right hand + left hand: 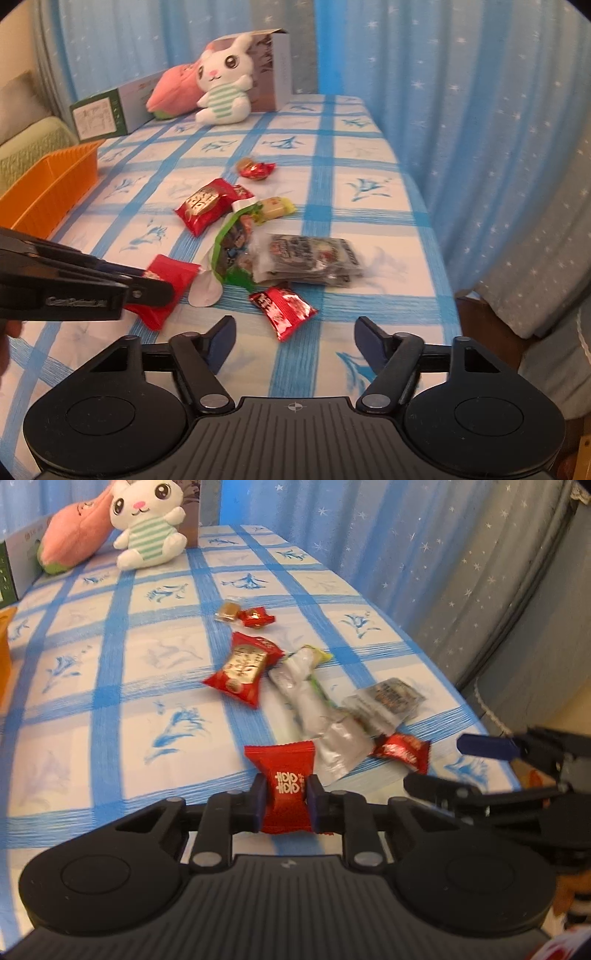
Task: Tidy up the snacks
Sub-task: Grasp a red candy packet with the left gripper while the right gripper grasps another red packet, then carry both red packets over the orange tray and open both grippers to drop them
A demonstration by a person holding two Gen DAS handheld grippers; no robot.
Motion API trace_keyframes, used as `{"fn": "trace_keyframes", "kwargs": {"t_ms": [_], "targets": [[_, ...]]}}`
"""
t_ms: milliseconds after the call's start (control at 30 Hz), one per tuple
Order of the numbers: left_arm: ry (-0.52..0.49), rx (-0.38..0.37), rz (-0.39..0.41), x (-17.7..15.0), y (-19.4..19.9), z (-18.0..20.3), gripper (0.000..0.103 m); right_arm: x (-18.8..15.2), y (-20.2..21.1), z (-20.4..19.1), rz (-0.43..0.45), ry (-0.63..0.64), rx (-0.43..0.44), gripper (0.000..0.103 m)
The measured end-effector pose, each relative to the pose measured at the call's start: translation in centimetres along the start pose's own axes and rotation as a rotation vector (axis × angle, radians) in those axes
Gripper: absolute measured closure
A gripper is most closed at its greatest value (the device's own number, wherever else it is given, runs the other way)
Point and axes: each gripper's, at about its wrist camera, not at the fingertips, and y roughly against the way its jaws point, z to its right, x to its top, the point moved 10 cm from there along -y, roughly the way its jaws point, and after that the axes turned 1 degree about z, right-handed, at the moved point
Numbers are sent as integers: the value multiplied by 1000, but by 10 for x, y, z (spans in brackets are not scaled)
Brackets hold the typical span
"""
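Note:
My left gripper [285,794] is shut on a red candy packet [280,764] with white characters, low over the near part of the checked tablecloth [110,701]. From the right wrist view the left gripper [147,288] comes in at the left with that red packet [166,273]. My right gripper [295,332] is open, and a small red snack packet [282,308] lies just ahead between its fingertips, untouched. Beyond it lie a dark clear-wrapped pack [310,258], a green-edged bag [232,251], a gold-labelled red packet [205,205] and small candies [256,170]. An orange basket [55,192] stands at the left.
A white plush rabbit [225,88] and a pink plush [173,88] lean on cardboard boxes [107,114] at the table's far end. The table's right edge [436,236] drops off toward blue star-patterned curtains [461,92]. A green cushion [33,147] sits far left.

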Motion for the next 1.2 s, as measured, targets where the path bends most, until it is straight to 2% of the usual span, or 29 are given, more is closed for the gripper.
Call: {"fn": "trace_keyframes", "kwargs": {"t_ms": [67,300,367,400,667,867,1000,1200], "targets": [[-12,11,1,-1,4,-6,84,3,-8,-1,-5,12,4,45],[-11,6,4,-7,14,-16,85,9,-31,-6,-24,95,-7,56],[-7,2,3,-10,15,-17,85,10,-33,-9,-32,107,4,75],[-6,0,3,-11,16,-17,85,10,-33,-10,-38,107,5,77],[6,-5,20,-12,36,-21,85,5,-5,-18,-63,76,-14,78],[13,-9,66,-2,70,-30,85,25,35,-34,-15,41,-16,78],[19,4,100,6,99,-48,85,49,55,-66,27,59,21,78],[46,67,144,14,147,-100,85,79,58,-140,71,99,109,78]]}}
